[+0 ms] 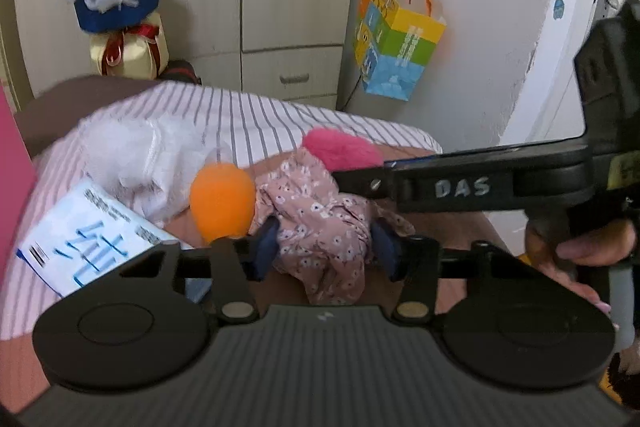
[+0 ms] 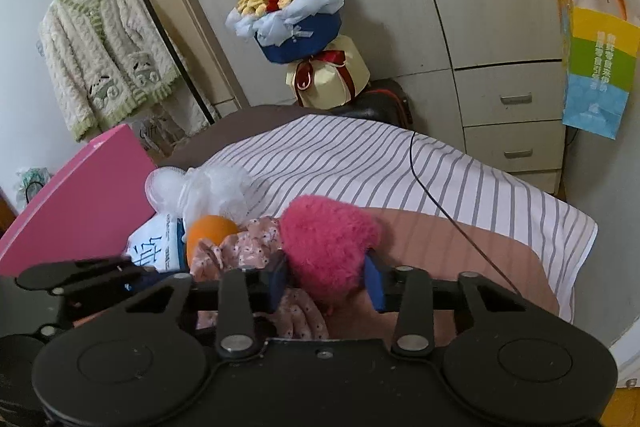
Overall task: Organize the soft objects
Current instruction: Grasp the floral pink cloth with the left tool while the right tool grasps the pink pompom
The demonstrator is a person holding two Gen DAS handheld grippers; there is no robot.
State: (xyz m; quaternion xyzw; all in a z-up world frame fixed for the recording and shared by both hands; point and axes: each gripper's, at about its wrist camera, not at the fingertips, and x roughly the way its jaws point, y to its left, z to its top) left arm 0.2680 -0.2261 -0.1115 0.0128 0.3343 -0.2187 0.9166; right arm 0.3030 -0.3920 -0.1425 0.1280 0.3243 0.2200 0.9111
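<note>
On the bed lie a pink floral cloth [image 1: 320, 227], an orange soft ball [image 1: 222, 201], a fluffy pink plush [image 1: 344, 149], a white mesh puff [image 1: 132, 151] and a pale blue tissue pack [image 1: 84, 243]. My left gripper [image 1: 325, 247] is open, its blue pads on either side of the floral cloth. My right gripper [image 2: 328, 279] is open around the pink plush [image 2: 328, 239], pads close to its sides. The floral cloth [image 2: 240, 247] and orange ball [image 2: 210, 231] lie just left of it. The right gripper's body [image 1: 500, 183] crosses the left wrist view.
The striped sheet [image 2: 360, 163] covers the bed's far half. A pink board [image 2: 80, 195] stands at the left. A bouquet [image 2: 288, 15] on a cream box, a wardrobe [image 2: 400, 7], a hanging cardigan [image 2: 104, 55] and a colourful bag [image 1: 396, 47] are behind.
</note>
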